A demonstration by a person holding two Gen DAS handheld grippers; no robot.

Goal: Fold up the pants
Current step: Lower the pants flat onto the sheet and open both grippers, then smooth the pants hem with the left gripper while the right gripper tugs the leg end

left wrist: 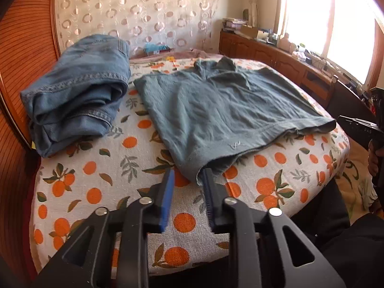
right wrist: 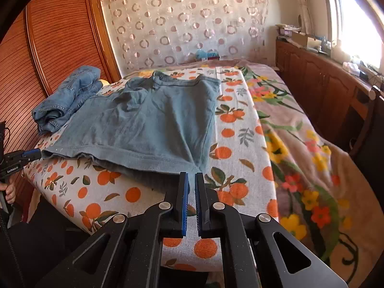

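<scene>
Grey-blue pants [left wrist: 223, 110] lie spread flat on the bed, waistband far, leg hems toward me; they also show in the right wrist view [right wrist: 148, 124]. My left gripper [left wrist: 188, 176] is open and empty, its fingertips at the near left hem corner, the right finger touching the cloth edge. My right gripper [right wrist: 191, 180] has its jaws a narrow gap apart with nothing between them, just short of the near right hem corner. The left gripper also shows at the left edge of the right wrist view [right wrist: 31, 154], the right gripper at the right edge of the left wrist view [left wrist: 360, 127].
Folded blue jeans [left wrist: 76, 93] lie at the bed's left, against a wooden wardrobe [left wrist: 26, 48]. An orange-print sheet [left wrist: 115, 182] covers the bed; a flowered blanket [right wrist: 300, 144] lies on its right side. A wooden cabinet [right wrist: 324, 88] runs under the window.
</scene>
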